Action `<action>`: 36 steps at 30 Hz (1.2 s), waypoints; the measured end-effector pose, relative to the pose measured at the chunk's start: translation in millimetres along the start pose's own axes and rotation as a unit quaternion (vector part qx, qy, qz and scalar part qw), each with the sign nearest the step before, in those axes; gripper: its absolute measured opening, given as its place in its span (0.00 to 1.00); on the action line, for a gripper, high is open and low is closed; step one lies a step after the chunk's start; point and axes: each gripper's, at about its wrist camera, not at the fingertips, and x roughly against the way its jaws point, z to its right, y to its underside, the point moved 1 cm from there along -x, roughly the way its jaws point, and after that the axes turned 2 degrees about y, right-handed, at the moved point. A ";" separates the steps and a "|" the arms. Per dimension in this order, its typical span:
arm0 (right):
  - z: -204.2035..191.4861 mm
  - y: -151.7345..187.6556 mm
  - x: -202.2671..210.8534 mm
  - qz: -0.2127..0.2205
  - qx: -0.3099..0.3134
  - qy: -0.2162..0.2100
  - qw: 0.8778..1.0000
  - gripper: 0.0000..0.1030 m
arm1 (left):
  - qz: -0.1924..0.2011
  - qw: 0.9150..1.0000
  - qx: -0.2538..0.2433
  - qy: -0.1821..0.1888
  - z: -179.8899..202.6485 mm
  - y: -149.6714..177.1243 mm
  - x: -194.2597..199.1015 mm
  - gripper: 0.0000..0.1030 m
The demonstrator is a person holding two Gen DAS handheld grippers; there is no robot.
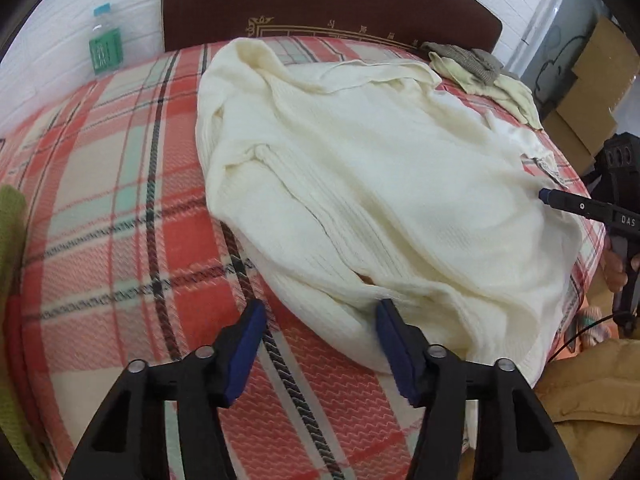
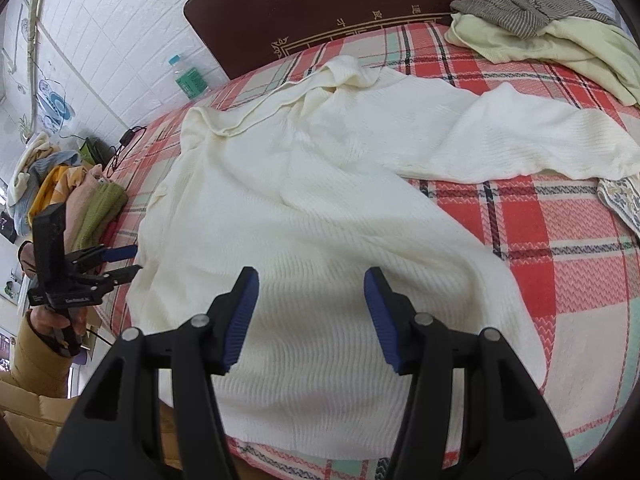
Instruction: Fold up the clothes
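On the plaid bed [image 1: 100,208], left wrist view, the cream sweater [image 1: 380,184] sprawls from center out to 3 o'clock. Left gripper [image 1: 322,344] has its jaws wide apart, holding nothing, right at the hem at 6. Right wrist view: right gripper [image 2: 310,316] gapes empty over the sweater's lower body, one sleeve [image 2: 520,140] stretched toward 2 o'clock, spare clothes [image 2: 540,28] heaped at 1.

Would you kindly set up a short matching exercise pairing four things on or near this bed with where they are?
Things:
1. cream sweater
2. water bottle
3. striped grey garment
4. green knit

Places:
A. on the pale yellow cloth by the headboard
B. spread across the plaid blanket
C. in the pile beside the bed
D. against the white wall

Pairs: 1-B, 2-D, 3-A, 4-C
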 end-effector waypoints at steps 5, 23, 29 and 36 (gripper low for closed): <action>1.7 2.9 1.1 0.002 -0.003 0.000 1.000 0.60 | 0.005 0.997 -0.039 -0.067 18.7 -1.3 1.7 0.07; 12.8 -8.3 3.9 0.011 0.008 0.015 1.000 0.60 | 0.054 0.899 -0.062 -0.430 -63.5 -37.1 83.2 0.77; 10.4 -49.5 4.7 0.030 0.069 0.055 0.996 0.60 | 0.118 0.951 -0.106 -0.267 -24.4 -71.6 79.0 0.78; 5.0 -119.9 -34.7 0.028 0.181 0.127 0.975 0.66 | 0.074 0.931 -0.254 -0.250 7.9 -115.3 -16.1 0.78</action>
